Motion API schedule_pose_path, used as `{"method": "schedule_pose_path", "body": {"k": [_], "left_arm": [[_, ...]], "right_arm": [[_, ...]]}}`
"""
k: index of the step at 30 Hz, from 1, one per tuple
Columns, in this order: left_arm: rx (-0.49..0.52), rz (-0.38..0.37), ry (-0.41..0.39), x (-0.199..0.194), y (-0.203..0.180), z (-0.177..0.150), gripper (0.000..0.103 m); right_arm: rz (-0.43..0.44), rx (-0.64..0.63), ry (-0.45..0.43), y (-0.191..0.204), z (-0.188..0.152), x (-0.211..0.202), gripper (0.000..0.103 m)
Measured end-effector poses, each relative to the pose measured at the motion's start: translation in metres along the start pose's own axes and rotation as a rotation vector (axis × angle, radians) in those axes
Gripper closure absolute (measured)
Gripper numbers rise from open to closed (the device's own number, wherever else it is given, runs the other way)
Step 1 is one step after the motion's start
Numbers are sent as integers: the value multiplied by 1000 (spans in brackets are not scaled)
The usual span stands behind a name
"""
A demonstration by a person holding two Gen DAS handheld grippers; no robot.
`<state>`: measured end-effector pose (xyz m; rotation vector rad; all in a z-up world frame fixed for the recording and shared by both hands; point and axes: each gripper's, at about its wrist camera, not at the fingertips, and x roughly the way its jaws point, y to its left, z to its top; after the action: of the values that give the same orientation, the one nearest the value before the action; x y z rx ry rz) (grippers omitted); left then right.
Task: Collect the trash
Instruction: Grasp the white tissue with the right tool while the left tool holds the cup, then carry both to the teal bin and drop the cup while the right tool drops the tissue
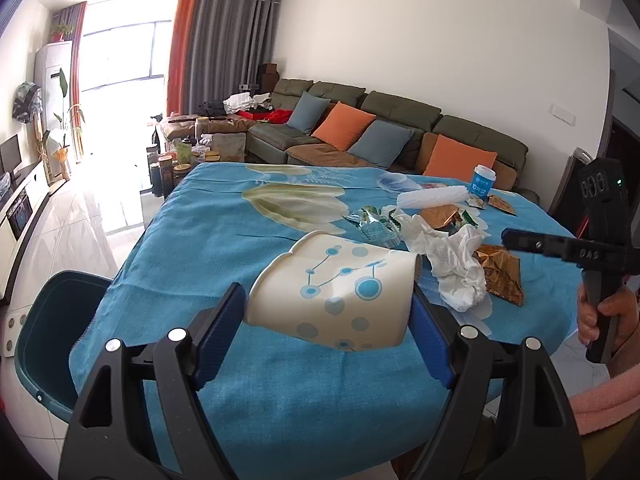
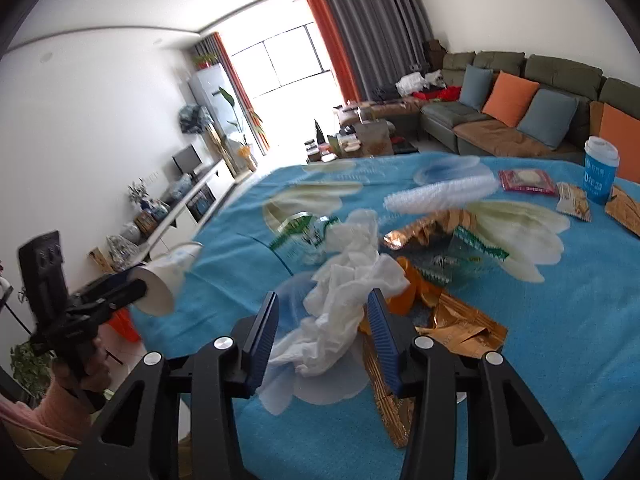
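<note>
My left gripper (image 1: 329,300) is shut on a white paper cup with blue dots (image 1: 332,292), held on its side above the blue tablecloth (image 1: 240,380); the cup also shows in the right wrist view (image 2: 160,284). My right gripper (image 2: 323,312) is open, its fingers on either side of a crumpled white tissue (image 2: 344,292) lying on the cloth. The tissue (image 1: 456,264) also shows in the left wrist view, with gold wrappers (image 1: 500,272) and green wrappers (image 1: 374,222) around it.
A dark teal bin (image 1: 44,332) stands on the floor left of the table. A blue lidded cup (image 2: 600,172), a red packet (image 2: 526,180), a snack packet (image 2: 574,202) and a white plastic bag (image 2: 440,194) lie farther back. A sofa (image 1: 360,128) is behind.
</note>
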<state>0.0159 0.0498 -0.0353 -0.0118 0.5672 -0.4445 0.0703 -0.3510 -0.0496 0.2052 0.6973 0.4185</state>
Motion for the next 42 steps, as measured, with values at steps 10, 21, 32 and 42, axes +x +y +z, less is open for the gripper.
{"method": "schedule_pose_path", "body": {"k": [10,21,32,42], "left_arm": [[-30,46,-6,-8,17,-8,25],[-113,158,-40,-35,61,-15,25],[-175,316,-80,-70,113,-19,25],[-241,412,-57,-80,161,-27,25]], "right_arm": [[-86,-4,115,-1,-16,49,89],[154,-100,33,59,20,36,93],[358,-221,75,139,52,92,93],[459,-254,164,191,60,148,93]]}}
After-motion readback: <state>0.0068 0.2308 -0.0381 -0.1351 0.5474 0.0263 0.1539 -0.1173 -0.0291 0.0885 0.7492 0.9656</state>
